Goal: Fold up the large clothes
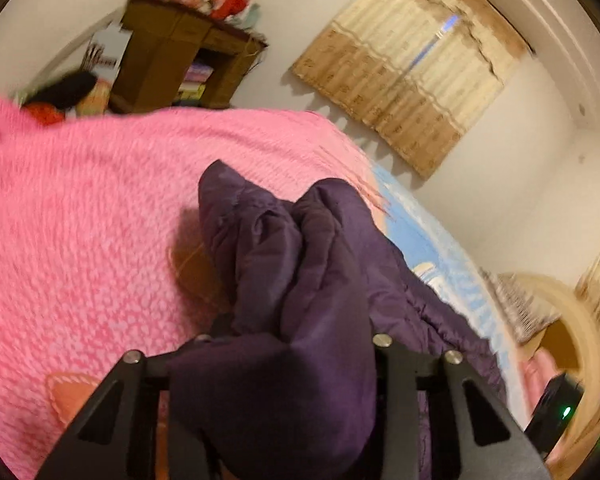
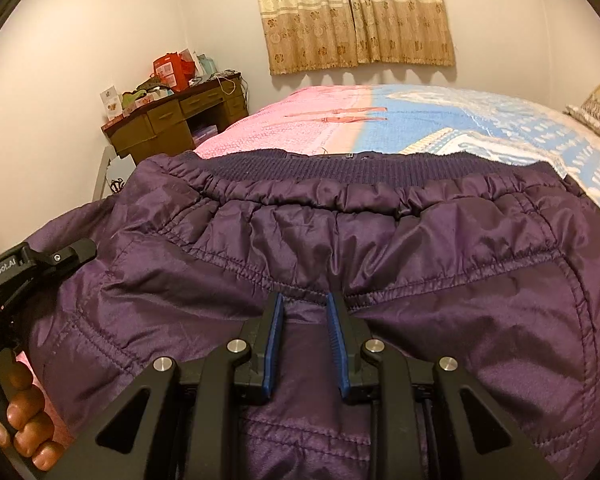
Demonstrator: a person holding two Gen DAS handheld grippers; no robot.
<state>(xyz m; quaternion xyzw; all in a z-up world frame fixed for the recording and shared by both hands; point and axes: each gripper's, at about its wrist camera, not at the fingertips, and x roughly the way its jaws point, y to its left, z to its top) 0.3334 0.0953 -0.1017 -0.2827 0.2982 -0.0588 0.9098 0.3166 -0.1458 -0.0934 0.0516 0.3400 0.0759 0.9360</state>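
Now, left wrist view: the left gripper (image 1: 292, 344) is closed on a bunched sleeve of the puffy dark purple quilted jacket (image 1: 300, 248); its tips are hidden by cloth.
Sleeve direction: it runs straight ahead, away from the gripper, over the fuzzy pink blanket (image 1: 80, 220).
Right wrist view: the right gripper (image 2: 306, 300) pinches a fold of the jacket's (image 2: 380, 240) back.
Jacket position: it lies spread on the bed, with its ribbed hem (image 2: 320, 170) running side to side, far from the tips.
Nearer hand: the left one, I think, folds the sleeve across.

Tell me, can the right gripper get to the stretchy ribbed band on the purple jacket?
Probably not right now. The right gripper is pinching a fold of the purple jacket closer in; the ribbed band lies uncovered beyond it, so it would have to let go first.
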